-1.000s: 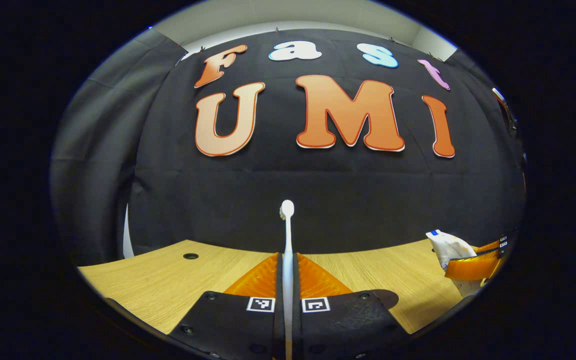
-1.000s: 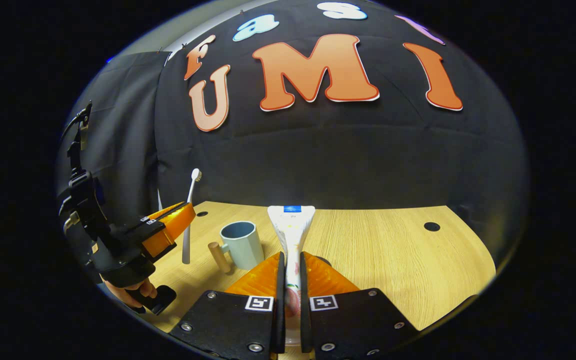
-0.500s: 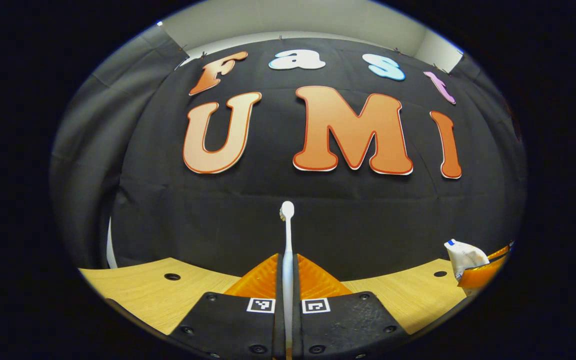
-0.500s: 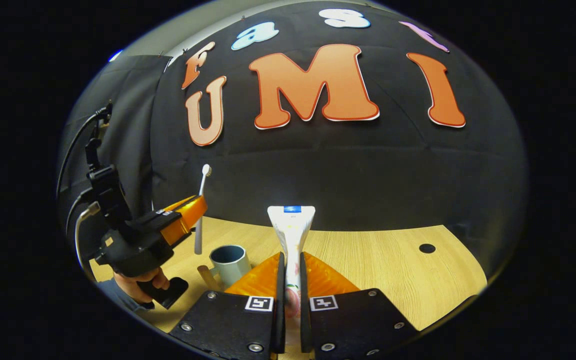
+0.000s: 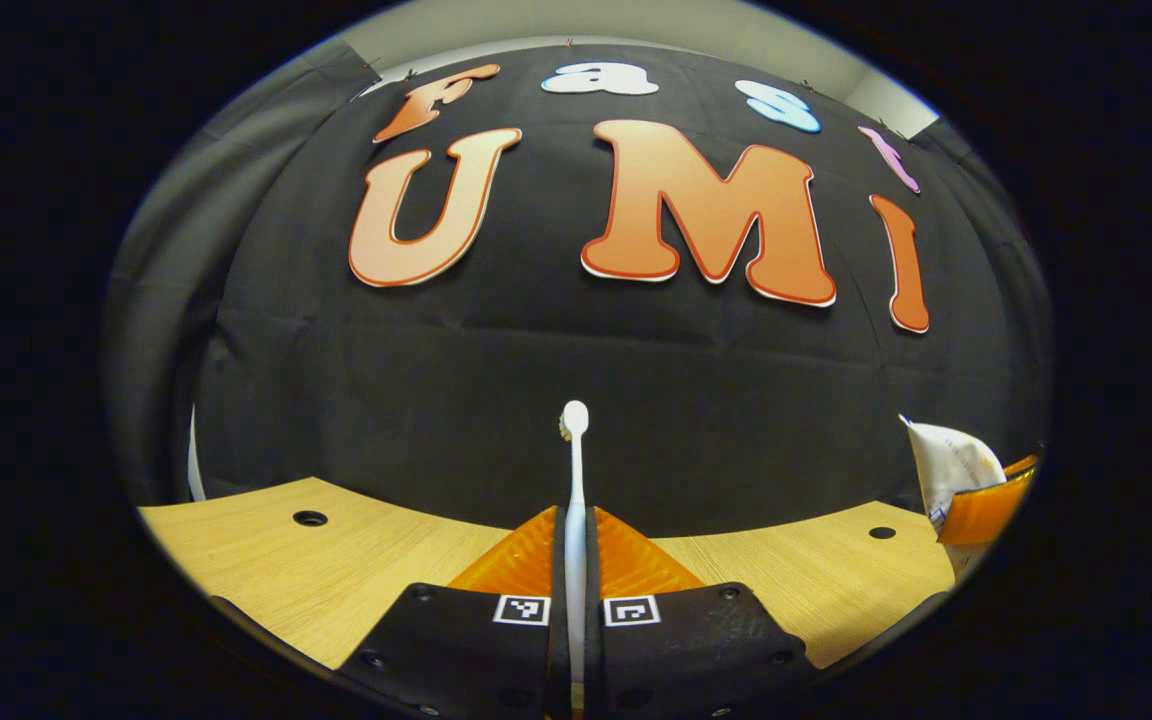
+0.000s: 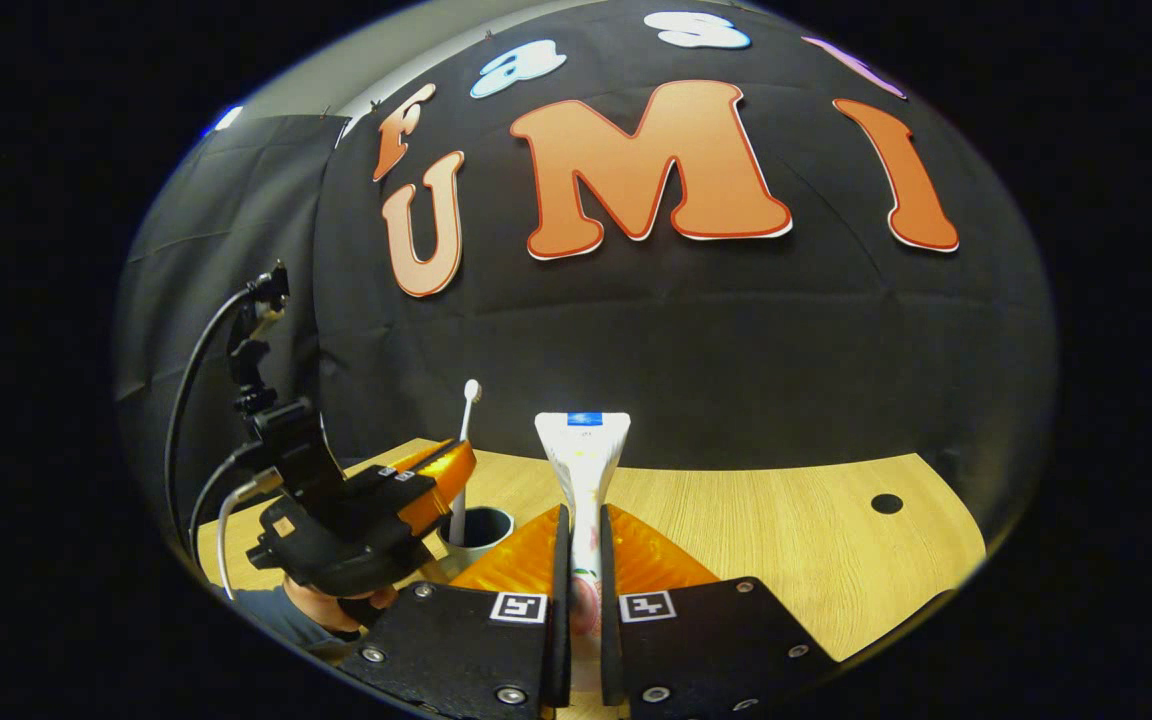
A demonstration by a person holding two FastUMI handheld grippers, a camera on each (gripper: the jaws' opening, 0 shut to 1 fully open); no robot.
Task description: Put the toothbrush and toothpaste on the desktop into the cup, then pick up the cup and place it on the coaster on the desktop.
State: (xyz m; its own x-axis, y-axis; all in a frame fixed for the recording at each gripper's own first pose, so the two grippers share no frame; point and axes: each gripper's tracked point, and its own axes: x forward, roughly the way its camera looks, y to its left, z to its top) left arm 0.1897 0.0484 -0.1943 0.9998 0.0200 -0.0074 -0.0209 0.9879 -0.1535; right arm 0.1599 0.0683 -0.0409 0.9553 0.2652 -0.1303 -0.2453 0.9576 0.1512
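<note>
Slim white plastic toothbrush [image 5: 575,470]: straight smooth handle ending in a small rounded head, standing upright between the fingers of the left gripper [image 5: 575,530], which are closed tight on the handle. In the right gripper view the same toothbrush [image 6: 465,440] has its lower end at the mouth of the cup, with the left gripper [image 6: 441,475] clamped on it just above the rim (whether the handle touches the cup cannot be told).

White soft-walled toothpaste tube [image 6: 583,470] with a flat blue-edged crimp at its upper end and a printed pattern lower down: held upright, crimp upward, pinched between the closed fingers of the right gripper [image 6: 583,530], above the desktop. In the left gripper view the toothpaste tube [image 5: 951,465] appears at the right edge.

Pale blue-grey round cup [image 6: 481,528]: smooth, dark inside, standing on the desktop left of the right gripper and partly hidden behind it.

Light wood-grain desktop [image 6: 786,540]: matte, with a small round dark hole [image 6: 886,503] near the far right.

A hand [image 6: 336,605] grips the left gripper's handle from below.
</note>
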